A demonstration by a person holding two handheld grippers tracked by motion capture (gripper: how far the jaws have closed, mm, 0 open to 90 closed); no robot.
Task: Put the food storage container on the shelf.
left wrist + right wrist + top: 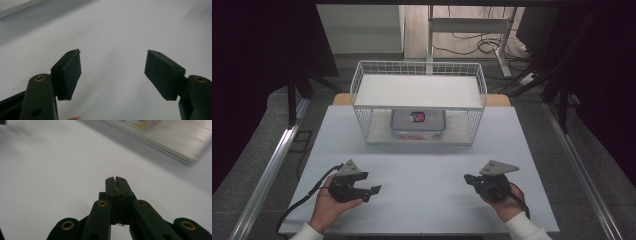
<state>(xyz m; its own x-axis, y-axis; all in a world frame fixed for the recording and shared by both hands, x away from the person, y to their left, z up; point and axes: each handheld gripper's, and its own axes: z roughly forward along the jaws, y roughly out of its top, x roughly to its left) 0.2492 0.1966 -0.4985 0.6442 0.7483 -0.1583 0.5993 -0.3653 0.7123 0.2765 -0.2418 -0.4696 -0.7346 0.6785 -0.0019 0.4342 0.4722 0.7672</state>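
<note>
Left claw [112, 72] spread wide, empty, over table [115, 32]; right claw [116, 180] pressed together, empty

Left gripper [112, 72]: matt black plastic, brass-coloured rivets | right gripper [116, 180]: same matt black plastic | table [422, 165]: smooth matt white top | rack [419, 102] at 12 o'clock: white-coated wire mesh | container [418, 121]: clear glossy plastic

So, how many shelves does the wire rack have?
2. The upper shelf sits at the top of the white wire rack; the lower shelf rests on the table and carries a clear lidded container.
</note>
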